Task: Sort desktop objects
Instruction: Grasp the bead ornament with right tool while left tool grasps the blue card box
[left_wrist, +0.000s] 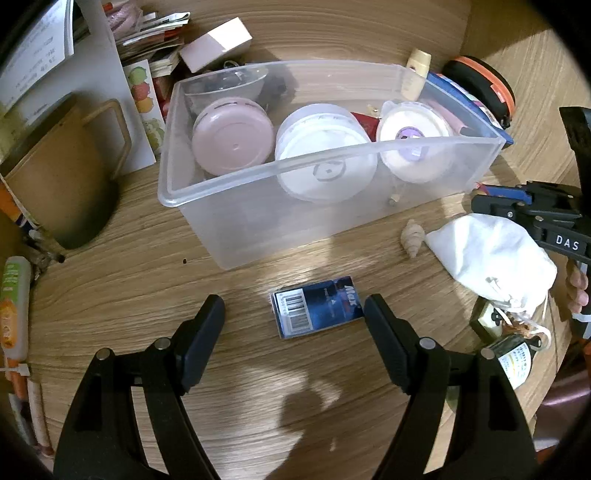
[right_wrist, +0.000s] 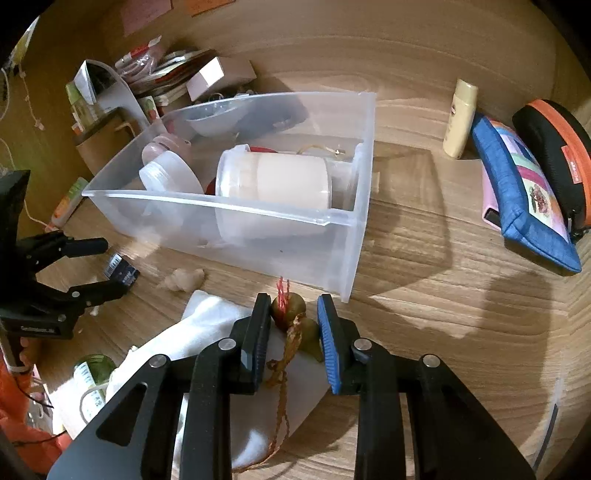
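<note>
A clear plastic bin (left_wrist: 258, 173) (right_wrist: 221, 201) stands mid-table with several round lidded tubs lying inside. In front of it a small dark blue box (left_wrist: 317, 306) (right_wrist: 122, 271) with a barcode lies flat. My left gripper (left_wrist: 293, 301) (right_wrist: 107, 264) is open, its fingertips on either side of the box and its right finger close to the box's edge. My right gripper (right_wrist: 293, 301) (left_wrist: 487, 197) is shut on an olive gourd charm (right_wrist: 290, 310) with red cord and a brown tassel. It hovers just above a white cloth pouch (right_wrist: 207, 332) (left_wrist: 491, 254).
A small shell-shaped piece (left_wrist: 413, 237) (right_wrist: 183, 279) lies beside the pouch. To the right sit a cream bottle (right_wrist: 460, 118), a blue zip pouch (right_wrist: 524, 192) and a black-and-orange case (right_wrist: 554, 147). A labelled jar (right_wrist: 90, 384) sits near the front edge. Papers and a brown holder (left_wrist: 62, 177) crowd the left.
</note>
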